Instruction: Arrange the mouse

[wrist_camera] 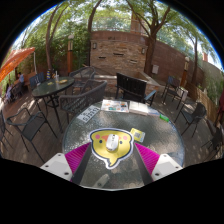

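Note:
A white mouse (pixel 111 143) lies on a yellow chick-shaped mouse pad (pixel 122 152) on a round glass table (pixel 155 135). My gripper (pixel 112 163) is open, with its magenta pads (pixel 78 160) spread wide on either side of the near end of the mouse pad. The mouse sits just ahead of the fingers, between their lines, and nothing is held.
Beyond the mouse pad, papers or booklets (pixel 115 105) and a small box (pixel 88 113) lie on the table. Dark metal chairs (pixel 133 87) stand around it, and another patio table (pixel 52 88) is to the left. A brick wall (pixel 118 48) and trees stand behind.

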